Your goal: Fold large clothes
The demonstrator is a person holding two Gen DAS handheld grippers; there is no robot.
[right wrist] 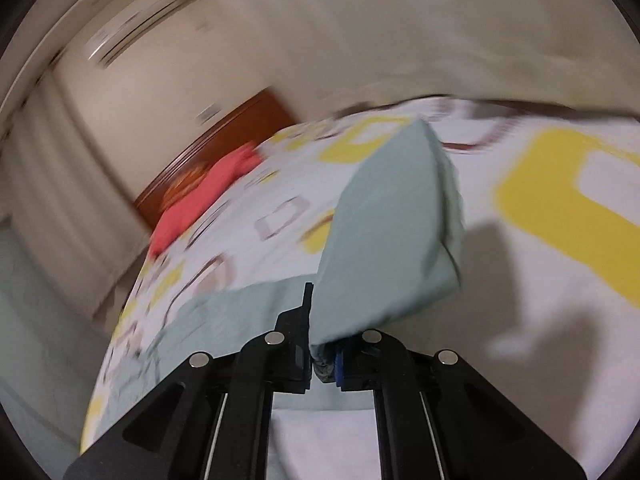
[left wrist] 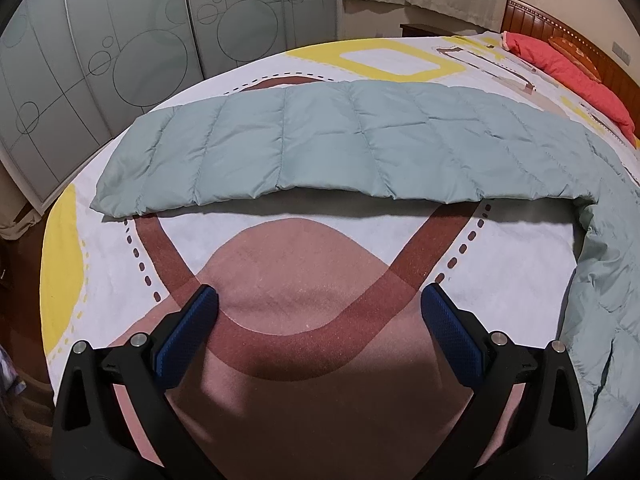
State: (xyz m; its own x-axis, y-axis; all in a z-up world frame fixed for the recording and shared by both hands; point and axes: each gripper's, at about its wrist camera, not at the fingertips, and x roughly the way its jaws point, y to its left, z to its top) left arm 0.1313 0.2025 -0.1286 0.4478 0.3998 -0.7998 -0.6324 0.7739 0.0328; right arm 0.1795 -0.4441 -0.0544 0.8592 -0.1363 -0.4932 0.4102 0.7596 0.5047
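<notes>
Pale green quilted duvet is lying folded across the patterned white bedsheet, right gripper is pinching a lifted corner of it tight, left gripper is hovering wide open, holding nothing

Each tool is black plastic with silver round bolts and blue textured pads.

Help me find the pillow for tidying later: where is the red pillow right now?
The red pillow lies at the bed's head against the wooden headboard, upper right in the left wrist view, beyond the green quilt.
</notes>
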